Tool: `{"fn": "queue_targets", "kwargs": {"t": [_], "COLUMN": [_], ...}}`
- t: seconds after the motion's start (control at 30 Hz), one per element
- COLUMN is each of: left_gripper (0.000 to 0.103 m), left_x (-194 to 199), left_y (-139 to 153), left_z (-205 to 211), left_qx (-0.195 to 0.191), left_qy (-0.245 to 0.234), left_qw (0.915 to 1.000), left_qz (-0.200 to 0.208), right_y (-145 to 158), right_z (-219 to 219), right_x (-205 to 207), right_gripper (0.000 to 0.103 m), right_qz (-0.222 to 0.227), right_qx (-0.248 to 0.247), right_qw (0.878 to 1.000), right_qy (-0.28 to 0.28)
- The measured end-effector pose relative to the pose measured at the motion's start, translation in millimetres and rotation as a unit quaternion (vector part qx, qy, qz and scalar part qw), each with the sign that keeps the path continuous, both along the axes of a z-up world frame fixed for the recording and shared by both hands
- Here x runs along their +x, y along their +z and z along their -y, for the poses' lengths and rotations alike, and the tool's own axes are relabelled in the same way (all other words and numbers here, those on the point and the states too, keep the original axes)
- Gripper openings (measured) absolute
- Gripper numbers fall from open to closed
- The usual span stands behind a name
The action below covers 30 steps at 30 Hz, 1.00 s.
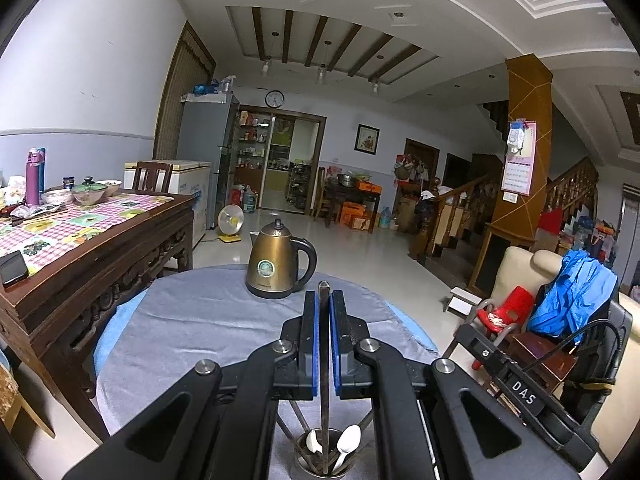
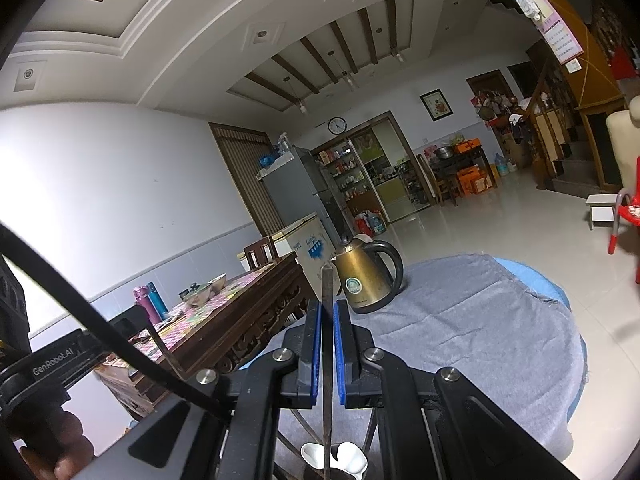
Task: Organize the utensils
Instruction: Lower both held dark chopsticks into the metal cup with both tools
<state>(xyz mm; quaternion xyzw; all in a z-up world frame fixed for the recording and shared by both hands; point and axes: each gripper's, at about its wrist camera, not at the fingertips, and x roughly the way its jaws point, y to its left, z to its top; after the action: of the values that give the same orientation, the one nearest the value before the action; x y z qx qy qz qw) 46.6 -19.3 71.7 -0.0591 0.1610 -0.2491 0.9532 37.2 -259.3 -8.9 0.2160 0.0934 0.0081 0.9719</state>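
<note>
In the left wrist view my left gripper [image 1: 324, 300] is shut on a dark metal chopstick [image 1: 324, 360] that stands upright, its lower end in a steel utensil cup [image 1: 326, 462]. The cup holds two white spoons [image 1: 348, 446] and several more chopsticks. In the right wrist view my right gripper [image 2: 326, 308] is shut on another dark chopstick [image 2: 327, 352], upright, above the white spoons [image 2: 348, 458] at the frame's bottom edge. The cup itself is mostly hidden there.
A round table under a grey cloth [image 1: 192, 320] carries a bronze kettle [image 1: 276, 260], also in the right wrist view [image 2: 366, 276]. A carved wooden table [image 1: 100, 240] with bowls and bottles stands left. A red chair [image 1: 504, 312] and a sofa stand right.
</note>
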Motion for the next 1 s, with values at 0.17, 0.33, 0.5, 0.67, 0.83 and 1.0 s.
{"fn": "queue_targets", "kwargs": {"t": [0.17, 0.33, 0.5, 0.67, 0.83, 1.0], "left_gripper": [0.005, 0.005, 0.005, 0.005, 0.005, 0.005], "left_x": [5, 10, 13, 16, 20, 20], "left_y": [-1, -5, -12, -16, -22, -28], "left_z": [-2, -1, 2, 3, 6, 11], "left_qx": [-0.002, -0.003, 0.002, 0.007, 0.016, 0.028], "left_qy": [0.002, 0.007, 0.007, 0.008, 0.011, 0.015], "left_qw": [1.0, 0.9999, 0.9998, 0.9997, 0.9993, 0.9988], "left_qz": [-0.004, -0.01, -0.016, -0.02, -0.031, -0.038], "right_y": [0, 1, -1, -4, -6, -10], "right_z": [-2, -3, -10, -13, -15, -17], "right_x": [0, 0, 3, 4, 4, 8], "right_gripper": [0.007, 0.007, 0.007, 0.007, 0.007, 0.007], "right_qz": [-0.001, 0.0, -0.002, -0.007, -0.009, -0.017], "right_qx": [0.001, -0.01, -0.02, -0.022, -0.027, -0.029], "right_qw": [1.0, 1.0, 1.0, 1.0, 1.0, 0.999], "right_qy": [0.001, -0.004, -0.003, 0.001, 0.004, 0.01]}}
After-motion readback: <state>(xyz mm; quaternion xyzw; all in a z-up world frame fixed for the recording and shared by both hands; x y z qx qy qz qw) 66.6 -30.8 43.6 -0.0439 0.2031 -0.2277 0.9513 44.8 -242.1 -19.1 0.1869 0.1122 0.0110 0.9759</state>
